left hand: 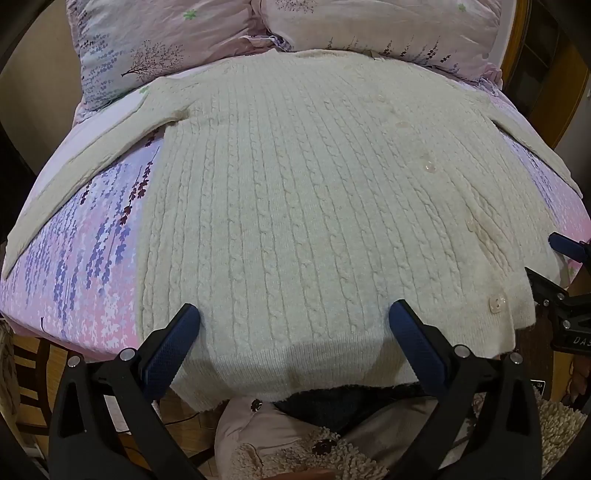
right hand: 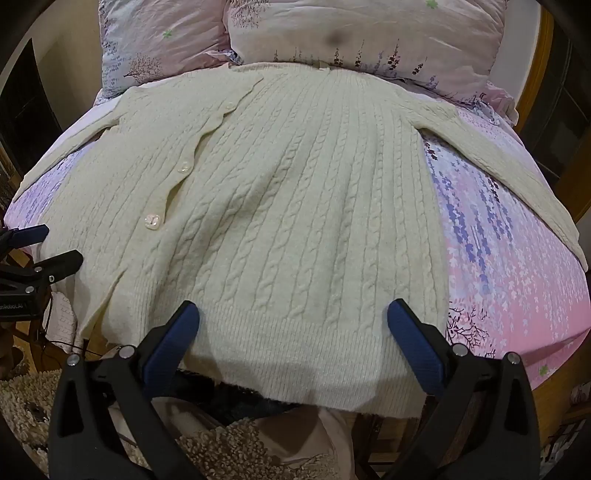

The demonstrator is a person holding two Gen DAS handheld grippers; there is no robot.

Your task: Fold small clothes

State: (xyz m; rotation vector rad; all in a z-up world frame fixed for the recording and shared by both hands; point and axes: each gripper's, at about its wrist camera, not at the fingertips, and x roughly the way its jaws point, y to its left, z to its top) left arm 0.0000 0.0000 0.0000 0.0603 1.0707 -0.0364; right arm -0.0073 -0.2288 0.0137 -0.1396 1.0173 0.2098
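A cream cable-knit cardigan (left hand: 295, 192) (right hand: 288, 206) lies spread flat, buttons up, on a bed with a pink and purple floral sheet (left hand: 88, 273) (right hand: 509, 280). Both sleeves stretch out to the sides. Its ribbed hem hangs a little over the near bed edge. My left gripper (left hand: 295, 317) is open above the hem's left half, nothing between its blue pads. My right gripper (right hand: 293, 317) is open above the hem's right half, also holding nothing. Each gripper shows at the edge of the other's view, the right gripper (left hand: 565, 273) and the left gripper (right hand: 40, 251).
Two floral pillows (left hand: 177, 40) (right hand: 369, 33) lie at the far end of the bed, touching the cardigan's collar. A person's fleece-trimmed garment (left hand: 306, 446) (right hand: 229, 443) is right below the grippers. The wooden bed frame (right hand: 532, 48) shows at the right.
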